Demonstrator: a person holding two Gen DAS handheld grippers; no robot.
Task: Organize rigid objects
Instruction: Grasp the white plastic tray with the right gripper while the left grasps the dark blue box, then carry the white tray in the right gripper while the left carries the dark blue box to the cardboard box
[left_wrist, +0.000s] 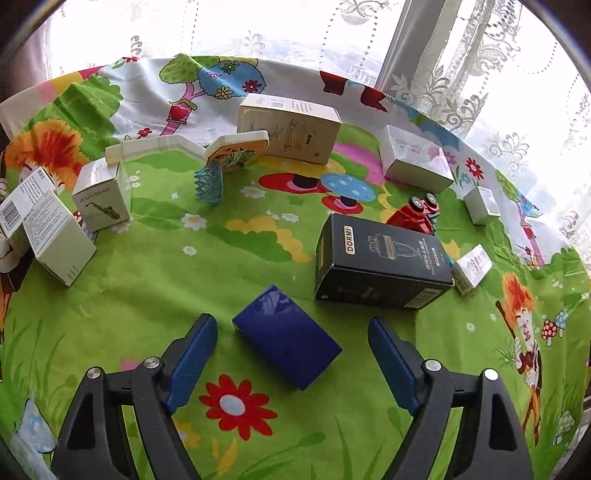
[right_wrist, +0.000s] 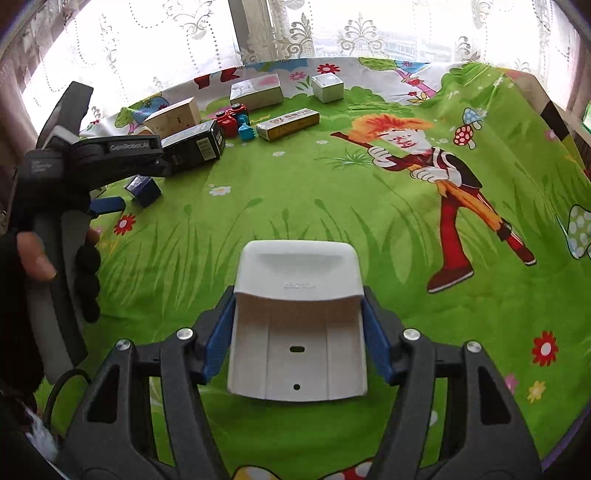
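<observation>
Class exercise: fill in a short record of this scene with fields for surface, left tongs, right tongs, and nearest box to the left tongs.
surface: cartoon-print cloth
left tongs: open, pads either side of the blue box, not touching
right tongs: shut on the white holder
nearest other box: black box, lying flat

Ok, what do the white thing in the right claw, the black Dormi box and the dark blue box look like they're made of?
White piece: moulded plastic, smooth and matte; rounded edges, ribs and small holes suggest it. Black Dormi box: printed cardboard with a slight sheen and sharp folded edges. Dark blue box: probably glossy coated card, since it reflects the window; plastic is possible.
</observation>
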